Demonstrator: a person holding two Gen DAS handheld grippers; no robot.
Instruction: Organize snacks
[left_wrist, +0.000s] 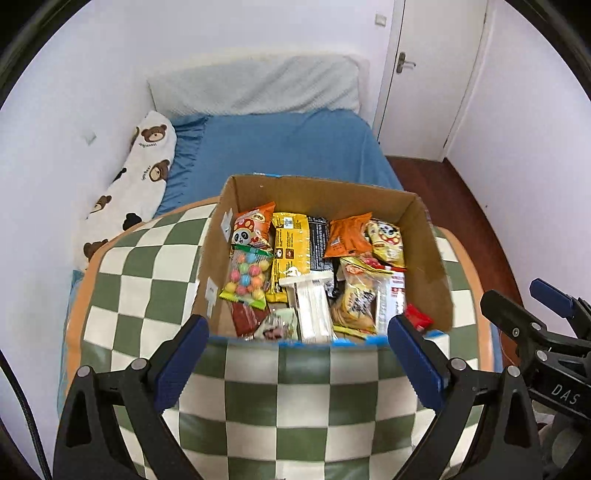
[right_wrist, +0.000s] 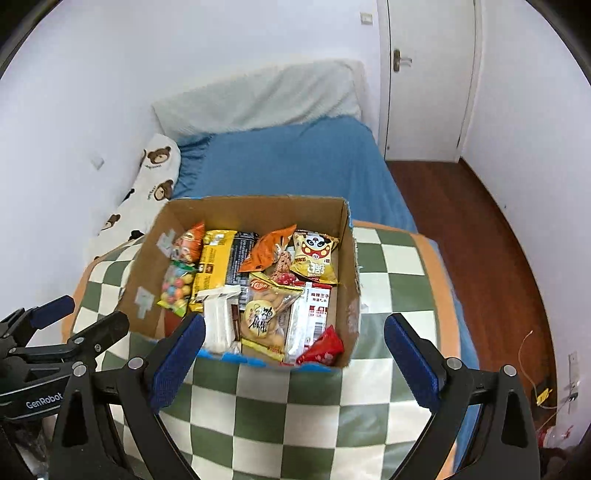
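Left gripper (left_wrist: 297, 334) spread, right gripper (right_wrist: 293, 334) spread, snack-filled cardboard box (left_wrist: 424, 236) beyond, lower packets buried.

"DAS" marks the right tongs (left_wrist: 546, 301); "GenRobot" marks the left tongs (right_wrist: 61, 314)

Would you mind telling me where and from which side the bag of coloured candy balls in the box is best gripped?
Judging from these views, grip the candy-ball bag by its flat green top seal, coming from above. It lies on top of the pile beside the cardboard box's left wall, so a side approach looks blocked. The left gripper is open and nearer.
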